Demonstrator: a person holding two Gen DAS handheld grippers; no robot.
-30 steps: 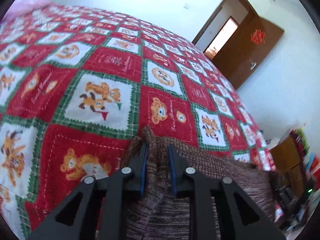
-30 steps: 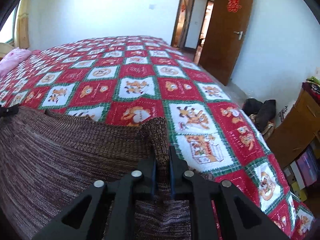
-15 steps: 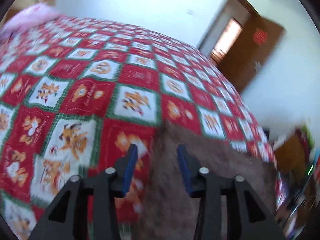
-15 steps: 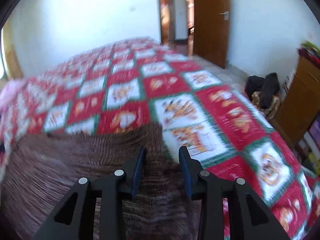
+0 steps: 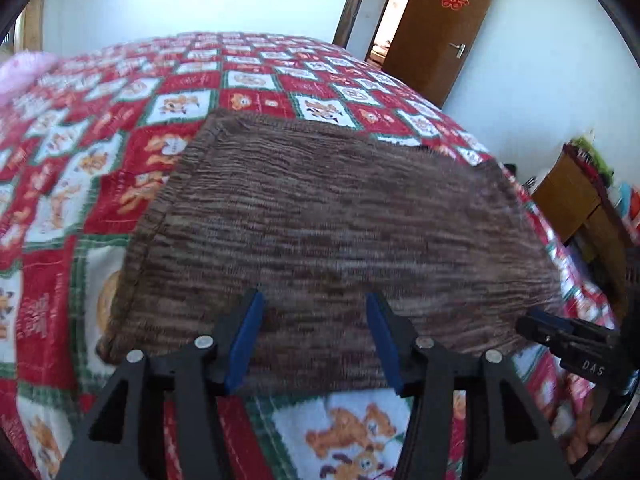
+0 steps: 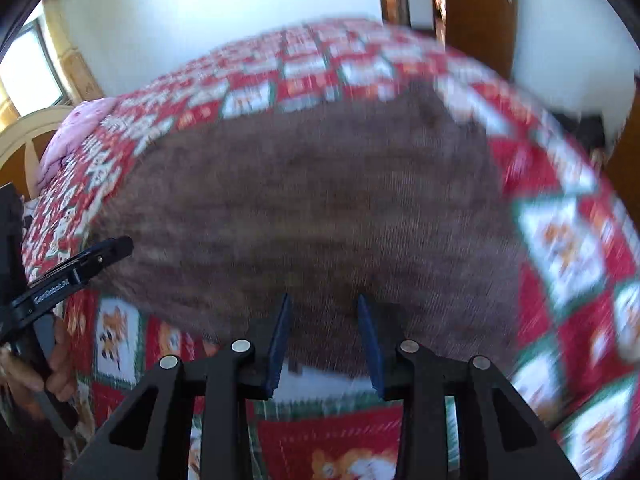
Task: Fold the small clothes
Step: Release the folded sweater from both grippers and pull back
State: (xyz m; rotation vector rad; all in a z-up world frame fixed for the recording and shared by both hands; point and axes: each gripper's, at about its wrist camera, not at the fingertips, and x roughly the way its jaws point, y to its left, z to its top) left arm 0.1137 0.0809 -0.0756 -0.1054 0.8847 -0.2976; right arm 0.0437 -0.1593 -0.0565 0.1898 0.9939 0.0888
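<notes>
a: left wrist view first? left tongs (image 5: pixel 316 336) spread wide, nothing between them, over the near edge of the brown knit garment (image 5: pixel 320 216). garment lies flat on the bed quilt (image 5: pixel 60 200).
b: right tongs (image 6: pixel 324 340) also spread, empty, above the same near edge. this view is blurred.
a: only the left view shows the door (image 5: pixel 440 28) and wooden cabinet (image 5: pixel 576 200) sharply.
b: only the right shows the pink pillow (image 6: pixel 80 128) well and the window (image 6: pixel 28 68).

coarse brown knit garment (image 5: pixel 320 216)
</notes>
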